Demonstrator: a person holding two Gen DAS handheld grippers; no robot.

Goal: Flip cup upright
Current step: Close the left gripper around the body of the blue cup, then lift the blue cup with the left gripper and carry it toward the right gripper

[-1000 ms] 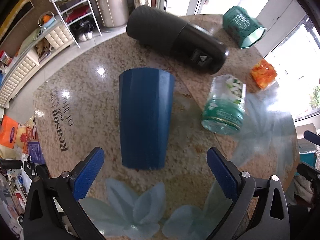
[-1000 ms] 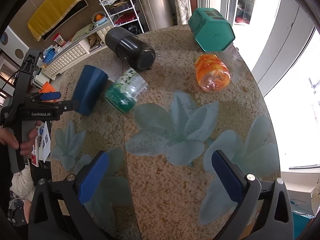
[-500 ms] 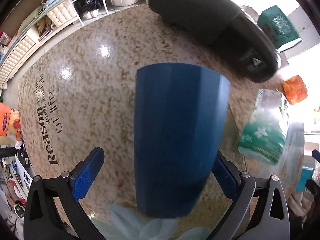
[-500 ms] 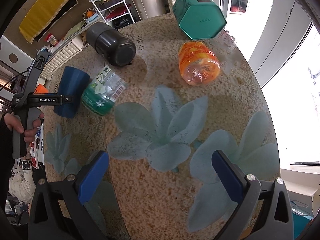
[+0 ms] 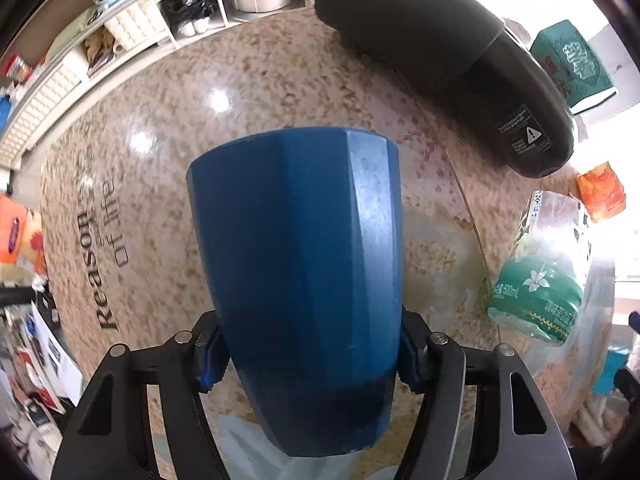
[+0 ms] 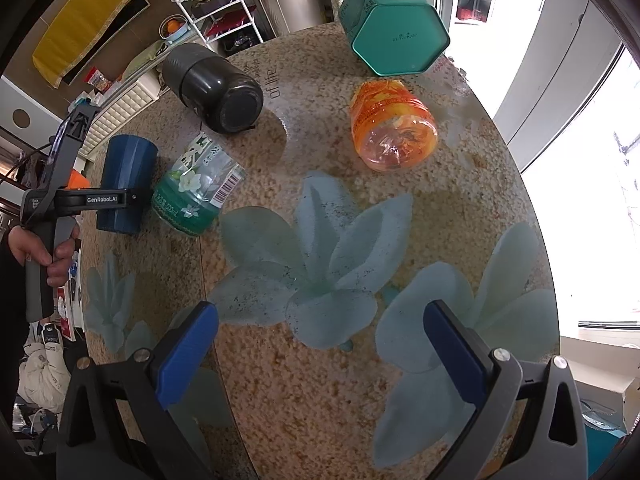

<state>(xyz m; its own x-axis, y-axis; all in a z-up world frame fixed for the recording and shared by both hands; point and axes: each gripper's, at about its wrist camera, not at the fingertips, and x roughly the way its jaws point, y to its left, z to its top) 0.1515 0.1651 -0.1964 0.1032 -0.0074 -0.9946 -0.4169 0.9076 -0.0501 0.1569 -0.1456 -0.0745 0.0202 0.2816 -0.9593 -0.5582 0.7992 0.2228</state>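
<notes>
A dark blue faceted cup [image 5: 304, 280] lies on its side on the round stone table [image 5: 160, 128], its narrow base toward the camera. My left gripper [image 5: 310, 356] is shut on the cup near its base, with the blue pads pressed on both sides. In the right wrist view the cup [image 6: 126, 172] and the left gripper [image 6: 120, 200] show at the table's left edge. My right gripper [image 6: 320, 344] is open and empty above the flower pattern at the near side of the table.
A black flask [image 5: 448, 52] [image 6: 216, 88], a green-label bottle [image 5: 540, 276] [image 6: 196, 188], an orange bottle [image 6: 392, 124] and a teal hexagonal box [image 6: 396, 28] all lie on the table. The green bottle lies close to the cup's right.
My left gripper moved forward around the blue cup and closed on it. My right gripper stayed open and drifted slightly over the table.
</notes>
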